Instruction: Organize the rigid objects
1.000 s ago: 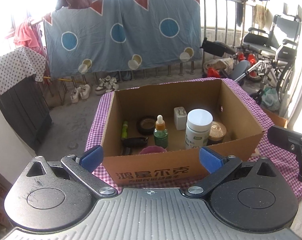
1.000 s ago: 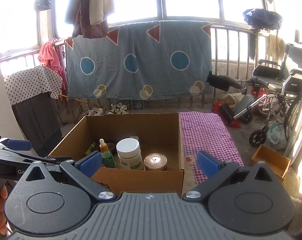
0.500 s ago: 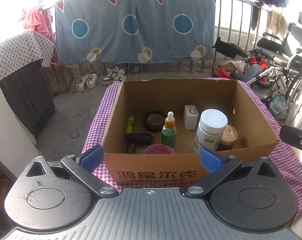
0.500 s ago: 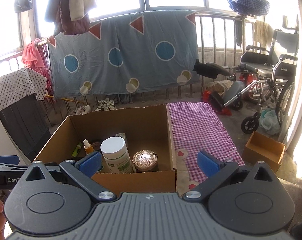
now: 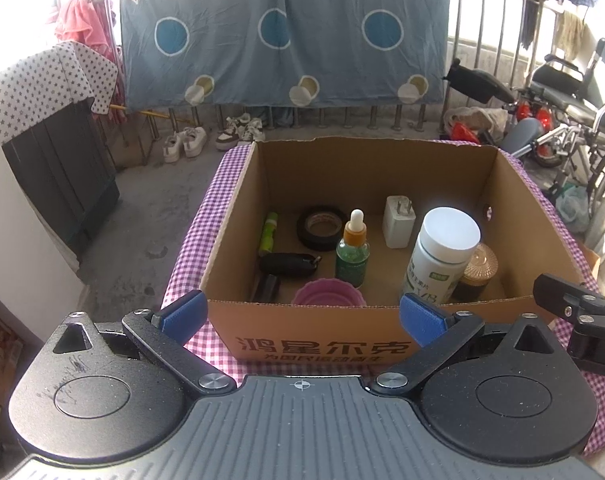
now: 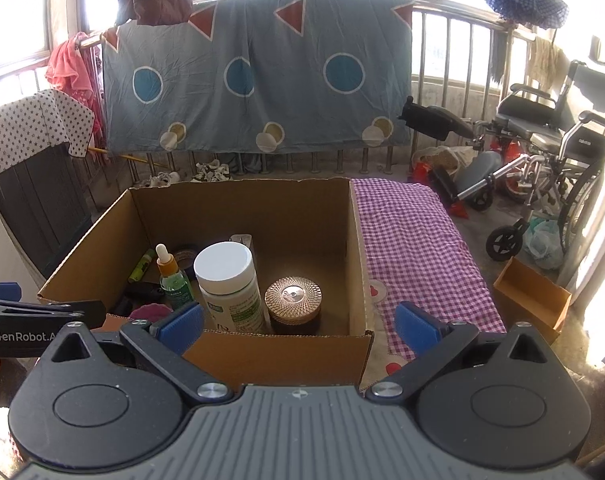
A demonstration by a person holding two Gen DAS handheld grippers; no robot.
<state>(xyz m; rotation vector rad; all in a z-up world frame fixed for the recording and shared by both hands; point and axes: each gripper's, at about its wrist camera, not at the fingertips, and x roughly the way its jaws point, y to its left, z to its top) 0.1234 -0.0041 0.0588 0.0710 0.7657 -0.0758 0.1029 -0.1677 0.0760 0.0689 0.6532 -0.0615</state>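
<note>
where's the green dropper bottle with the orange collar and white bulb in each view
Left wrist view: the green dropper bottle stands upright near the middle of the brown cardboard box, left of the white-capped supplement bottle.
Right wrist view: the same dropper bottle stands in the box's left half, again just left of the white-capped bottle.
Shared landmark: the white-capped bottle.
</note>
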